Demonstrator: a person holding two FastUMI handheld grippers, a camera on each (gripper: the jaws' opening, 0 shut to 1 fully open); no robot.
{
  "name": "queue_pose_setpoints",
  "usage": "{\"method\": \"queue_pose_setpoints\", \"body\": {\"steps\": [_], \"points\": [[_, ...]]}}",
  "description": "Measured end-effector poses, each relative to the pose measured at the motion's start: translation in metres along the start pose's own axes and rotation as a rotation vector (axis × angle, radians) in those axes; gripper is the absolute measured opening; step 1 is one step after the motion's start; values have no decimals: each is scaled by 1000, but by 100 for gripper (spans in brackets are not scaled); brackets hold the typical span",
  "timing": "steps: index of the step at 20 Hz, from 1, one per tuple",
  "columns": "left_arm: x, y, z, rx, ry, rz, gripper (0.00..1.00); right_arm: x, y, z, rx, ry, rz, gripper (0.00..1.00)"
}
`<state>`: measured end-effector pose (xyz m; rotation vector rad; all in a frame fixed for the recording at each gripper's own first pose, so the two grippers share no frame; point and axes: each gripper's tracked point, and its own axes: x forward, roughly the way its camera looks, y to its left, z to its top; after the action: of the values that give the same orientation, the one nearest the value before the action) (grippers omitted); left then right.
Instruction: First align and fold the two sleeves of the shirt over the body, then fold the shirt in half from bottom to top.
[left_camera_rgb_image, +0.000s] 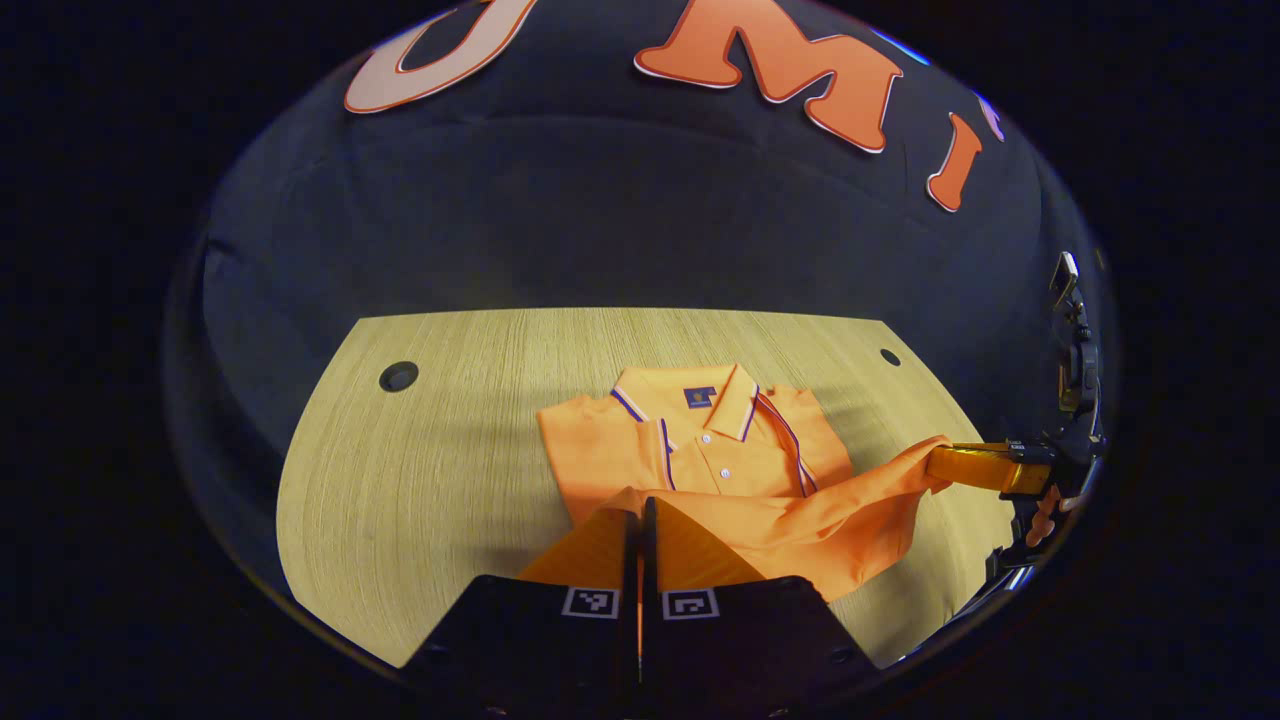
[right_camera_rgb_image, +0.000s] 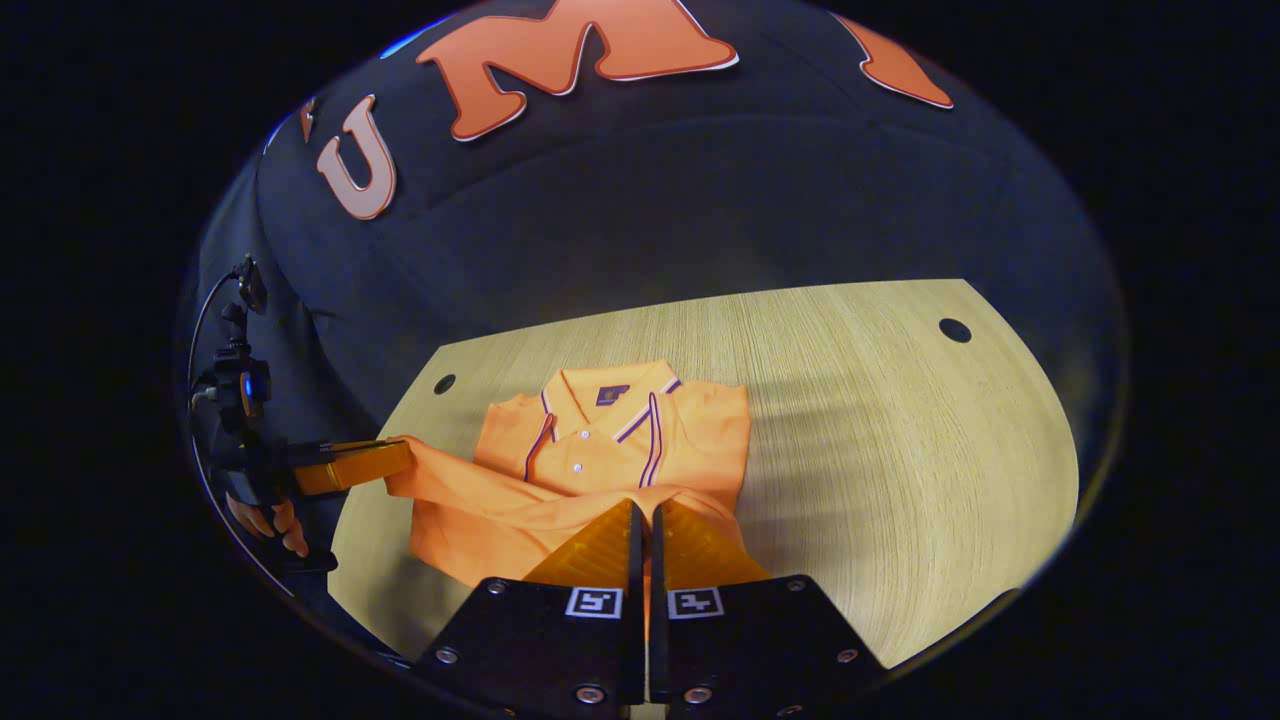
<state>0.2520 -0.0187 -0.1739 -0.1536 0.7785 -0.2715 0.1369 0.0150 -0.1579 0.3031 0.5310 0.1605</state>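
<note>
The shirt (left_camera_rgb_image: 700, 470) lay on the surface (left_camera_rgb_image: 420, 480), collar toward the booth wall, with both sleeves already folded over the body and the bottom hem lifted off the surface. The fabric was a light, soft knit: it sagged in a shallow curve between the two held corners and offered no stiffness of its own. Judged from that drape, it would follow the tools readily but wrinkle or slide if one corner led the other, and the cloth would slip from a loose pinch. The proper hold was at the two hem corners, near the edge, as taken here. The left tool (left_camera_rgb_image: 640, 520) stood closed, its fingers drawn together with only a thin gap, and orange cloth was pinched between them at the left hem corner. The right tool (right_camera_rgb_image: 642, 525) stood the same way, fingers nearly touching and clamped on the right hem corner. Each tool was also visible in the other's view, at the far end of the raised hem, gripped by a hand (right_camera_rgb_image: 270, 520). The collar (right_camera_rgb_image: 605, 395) and placket lay flat and uncovered, so the bottom-to-top fold appeared begun but not finished.
</note>
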Motion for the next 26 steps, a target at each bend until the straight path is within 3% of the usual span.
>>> {"method": "queue_pose_setpoints", "body": {"steps": [5, 9, 14, 17, 20, 24, 25, 26], "points": [[45, 27, 20, -2, 16, 8, 1, 44, -21, 20, 3, 19, -65, 2], [85, 48, 27, -39, 68, 7, 1, 78, -43, 29, 100, 44, -117, 2], [123, 62, 34, -53, 93, 11, 1, 113, -56, 34, 55, 73, -160, 2], [135, 67, 42, -28, 85, 41, 1, 122, -45, 36, 186, 104, -124, 2], [138, 66, 50, 31, 82, 55, 2, 130, -52, 49, 256, 82, -153, 2], [123, 73, 71, 51, 19, 110, 12, 118, -49, 71, 394, 82, -112, 2], [119, 75, 69, 58, 26, 126, 18, 117, -53, 69, 404, 84, -114, 2], [113, 73, 70, 56, 26, 130, 34, 118, -53, 67, 404, 93, -115, 2]]}}
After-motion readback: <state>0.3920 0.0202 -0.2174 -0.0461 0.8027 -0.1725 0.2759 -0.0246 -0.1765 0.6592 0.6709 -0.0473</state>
